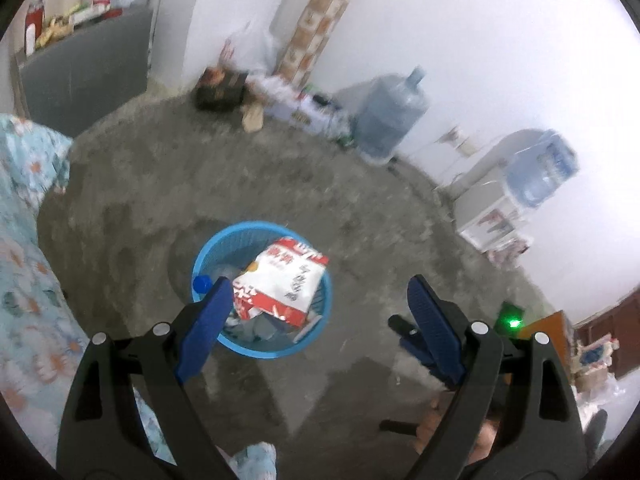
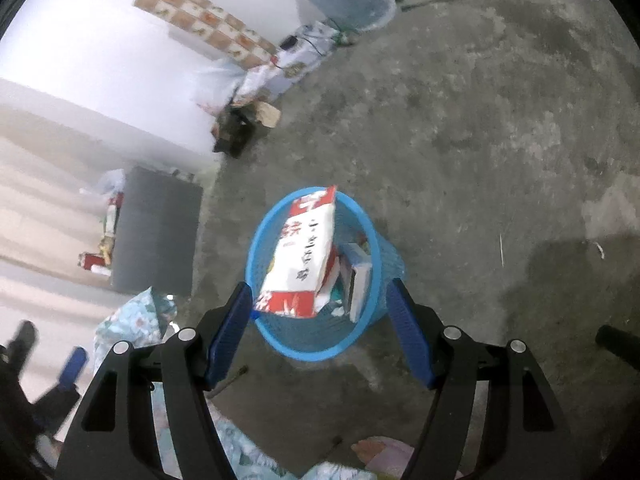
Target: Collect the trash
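Below both claws, on the concrete floor (image 2: 460, 128), sits the blue mesh bin (image 2: 260, 248). It's already loaded: a red-and-white carton (image 2: 300, 252) lies across the top, one end poking over the rim, with a smaller box (image 2: 358, 276) wedged beside it and a blue-capped bottle (image 1: 201, 283) at the edge.

Risks from here, as I judge them:
- Carton sits high and tilted. Bump it or the rim and it can tip out onto the floor.
- Bin looks light; a knock from either claw could shove or topple it.
- Both views are motion-blurred, so you're moving fast near it. Slow down.
- Floral fabric (image 1: 28, 248) hangs close on your left; it could snag a finger.

Left claw (image 1: 316, 312): wide open, holding nothing, above the bin with one finger overlapping the rim in view; contact can't be told.
Right claw (image 2: 320, 308): wide open, empty, fingers straddling the bin in view, apparently hanging above it.

More trash along the far wall isn't collected yet.
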Motion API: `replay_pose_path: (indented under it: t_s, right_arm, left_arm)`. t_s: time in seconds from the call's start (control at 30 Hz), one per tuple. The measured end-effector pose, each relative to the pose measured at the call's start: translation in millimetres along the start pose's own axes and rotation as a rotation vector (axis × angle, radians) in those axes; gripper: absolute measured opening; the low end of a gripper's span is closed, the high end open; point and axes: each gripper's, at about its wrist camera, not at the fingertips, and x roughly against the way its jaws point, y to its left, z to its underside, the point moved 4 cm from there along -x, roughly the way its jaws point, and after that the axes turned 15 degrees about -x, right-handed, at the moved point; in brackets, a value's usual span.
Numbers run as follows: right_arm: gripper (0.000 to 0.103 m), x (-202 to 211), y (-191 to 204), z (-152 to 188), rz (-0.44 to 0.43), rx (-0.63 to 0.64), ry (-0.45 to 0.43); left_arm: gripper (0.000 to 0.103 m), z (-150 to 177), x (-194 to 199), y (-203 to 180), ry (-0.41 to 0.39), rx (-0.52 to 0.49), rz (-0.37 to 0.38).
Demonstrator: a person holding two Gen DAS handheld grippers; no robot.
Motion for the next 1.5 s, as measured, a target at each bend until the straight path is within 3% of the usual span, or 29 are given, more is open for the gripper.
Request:
replay_pose_path:
  t_s: [0.13,0.27,0.43,0.57,0.7,0.77,0.87,0.93,1.07,1.13,1.27,1.5]
  right_arm:
    - [0.068,40,26,31,-0.050,0.103,-0.017]
    - [0.074,75,64,66,-0.112,0.254,-0.045]
    - [0.082,116,117,123,-0.222,0.457,-0.055]
    - [0.083,134,149,187,-0.299,0.642,0.014]
    - [0.083,152,171,248,-0.333,0.808,0.027]
    - [0.089,163,178,279,-0.348,0.894,0.031]
    - [0.094,178,184,319,-0.366,1.007,0.013]
    - [0.096,186,183,338,-0.370,1.061,0.002]
    - [0.096,192,179,366,-0.292,1.160,-0.056]
    - [0.096,190,175,378,-0.235,1.209,-0.071]
    - [0.096,180,165,388,-0.130,1.255,-0.026]
    - [0.096,168,142,392,0.033,1.306,-0.025]
  left_arm:
    - [0.084,15,75,-13,-0.092,-0.041,0.015]
    - [0.090,52,157,-9,-0.192,-0.034,-0.051]
    - [0.093,114,253,13,-0.283,0.075,-0.243]
    - [0.094,167,308,26,-0.311,0.148,-0.410]
    - [0.094,212,350,36,-0.332,0.247,-0.510]
    - [0.094,231,367,42,-0.337,0.292,-0.549]
    - [0.094,256,387,46,-0.321,0.359,-0.658]
    - [0.094,275,401,50,-0.304,0.401,-0.776]
    - [0.094,297,409,55,-0.200,0.410,-0.976]
    - [0.094,304,413,53,-0.175,0.410,-1.019]
    - [0.094,313,414,47,-0.157,0.429,-1.008]
    - [0.094,337,375,37,-0.020,0.588,-0.908]
